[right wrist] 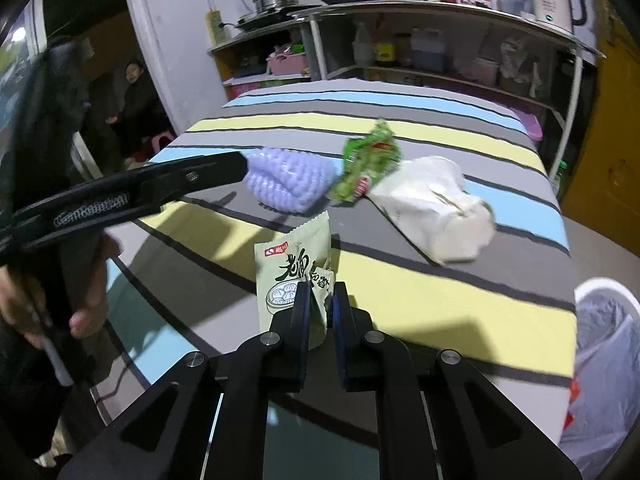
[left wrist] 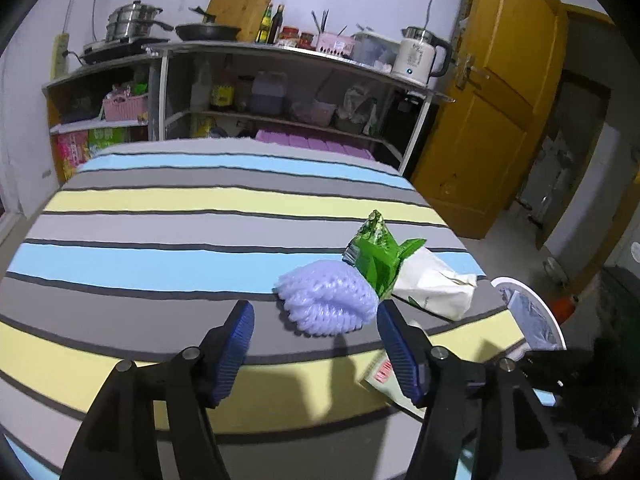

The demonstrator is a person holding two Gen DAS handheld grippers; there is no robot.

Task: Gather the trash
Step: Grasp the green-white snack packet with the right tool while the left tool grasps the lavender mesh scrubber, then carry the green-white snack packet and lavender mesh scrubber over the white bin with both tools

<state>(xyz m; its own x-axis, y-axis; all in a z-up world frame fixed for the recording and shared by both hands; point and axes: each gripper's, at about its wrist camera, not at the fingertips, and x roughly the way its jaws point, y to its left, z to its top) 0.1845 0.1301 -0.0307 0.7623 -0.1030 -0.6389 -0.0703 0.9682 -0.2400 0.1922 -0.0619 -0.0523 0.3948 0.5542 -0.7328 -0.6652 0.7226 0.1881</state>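
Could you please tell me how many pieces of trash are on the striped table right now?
4: a purple foam net ahead of the left gripper, a green wrapper behind it, a white bag further right, and a pale packet in the right gripper.

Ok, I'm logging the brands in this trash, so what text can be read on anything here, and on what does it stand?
"老面": large brush characters, as far as they can be read, on the pale green packet held in the right claw; the claw hides the rest.
Red logo on that packet: too blurred to read.
Red label on the green wrapper: too blurred.
Marks on the white bag and the kettle: too small.
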